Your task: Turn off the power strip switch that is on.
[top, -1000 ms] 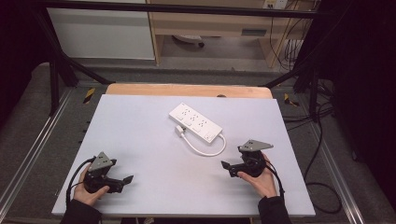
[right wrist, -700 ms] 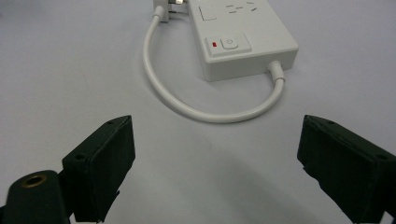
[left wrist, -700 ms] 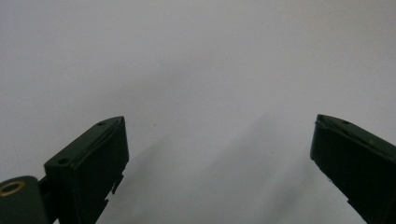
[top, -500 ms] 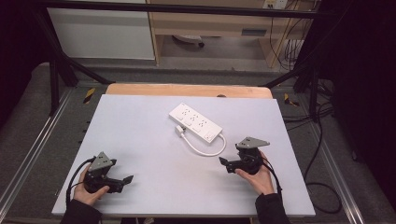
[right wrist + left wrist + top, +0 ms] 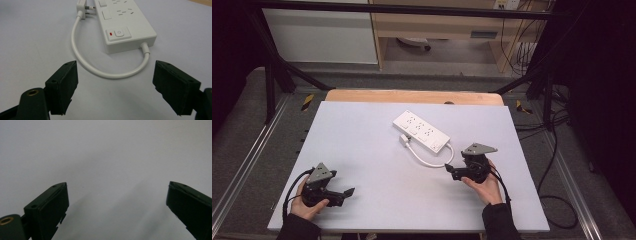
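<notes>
Pale tabletop (image 5: 362,145) carries a white power strip (image 5: 420,131) at its centre. At 4 o'clock, the right hand-held gripper (image 5: 449,170), jaws just narrowing yet released, faces the looped cord (image 5: 110,73). At 8 o'clock, the left hand-held gripper (image 5: 349,191) rests released.

The right tongs (image 5: 448,169) have moved a little closer to the loop of the white cord (image 5: 428,161). Their jaws have just been closing a bit, with nothing between them.
</notes>
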